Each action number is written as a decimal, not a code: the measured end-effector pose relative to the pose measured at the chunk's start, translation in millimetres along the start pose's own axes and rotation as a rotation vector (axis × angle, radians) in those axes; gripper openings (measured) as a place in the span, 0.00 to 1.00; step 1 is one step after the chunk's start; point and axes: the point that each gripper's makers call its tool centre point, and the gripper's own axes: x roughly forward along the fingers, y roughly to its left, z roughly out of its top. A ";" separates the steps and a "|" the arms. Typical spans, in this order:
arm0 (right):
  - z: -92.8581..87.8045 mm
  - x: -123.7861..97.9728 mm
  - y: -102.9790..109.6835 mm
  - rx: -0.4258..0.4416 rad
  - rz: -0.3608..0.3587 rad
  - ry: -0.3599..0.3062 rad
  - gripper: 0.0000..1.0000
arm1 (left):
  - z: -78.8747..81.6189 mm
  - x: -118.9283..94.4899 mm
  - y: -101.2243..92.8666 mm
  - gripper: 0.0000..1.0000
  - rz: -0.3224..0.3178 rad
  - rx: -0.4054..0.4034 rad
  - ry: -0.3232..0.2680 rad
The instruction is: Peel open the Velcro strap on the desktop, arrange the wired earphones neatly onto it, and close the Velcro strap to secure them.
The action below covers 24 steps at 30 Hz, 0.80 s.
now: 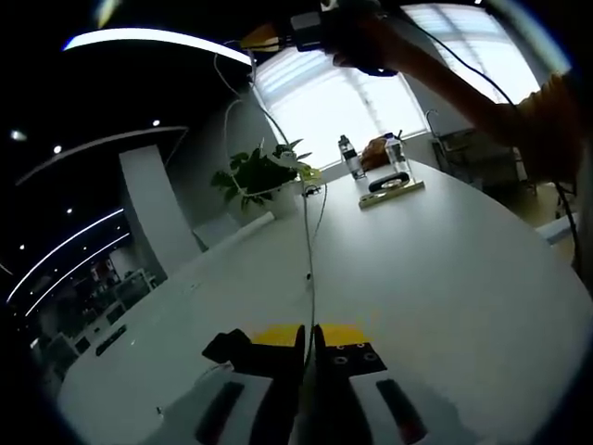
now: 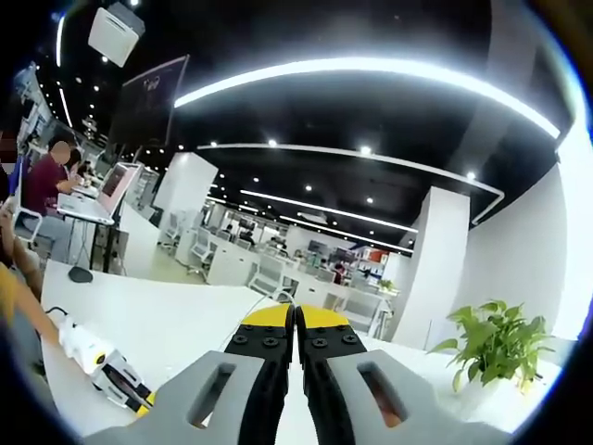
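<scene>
My left gripper (image 1: 307, 336) sits low over the white table (image 1: 445, 278), its yellow-tipped jaws shut on the thin white earphone cable (image 1: 309, 241). From the jaws the cable rises in a taut line, then curves to my right gripper (image 1: 252, 39), held high at the top of the left gripper view by a hand in an orange sleeve. A black piece that looks like the Velcro strap (image 1: 227, 346) lies on the table just left of the left jaw. In the right gripper view my right gripper (image 2: 295, 320) is shut, and a thin cable (image 2: 263, 298) leaves its tips. The left gripper (image 2: 139, 397) shows far below.
A potted plant (image 1: 264, 176) stands at the table's far side. Two bottles (image 1: 350, 158) and a flat tray with a dark object (image 1: 392, 188) sit beyond it near the window. A person works at a laptop (image 2: 111, 185) in the open office behind.
</scene>
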 end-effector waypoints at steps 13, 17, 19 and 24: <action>0.6 -1.2 -2.6 0.011 -0.006 -0.003 0.04 | -1.6 0.5 0.5 0.08 0.007 0.009 0.008; 1.3 -2.7 -6.0 0.013 -0.012 -0.006 0.04 | -1.8 0.2 0.2 0.07 0.006 0.011 0.009; 0.3 -3.2 -6.9 0.014 -0.014 -0.003 0.04 | -1.5 0.1 -0.3 0.06 0.003 0.009 0.007; -9.5 -4.1 -6.7 0.018 -0.011 0.017 0.04 | 0.2 -1.3 1.4 0.06 0.008 -0.007 -0.001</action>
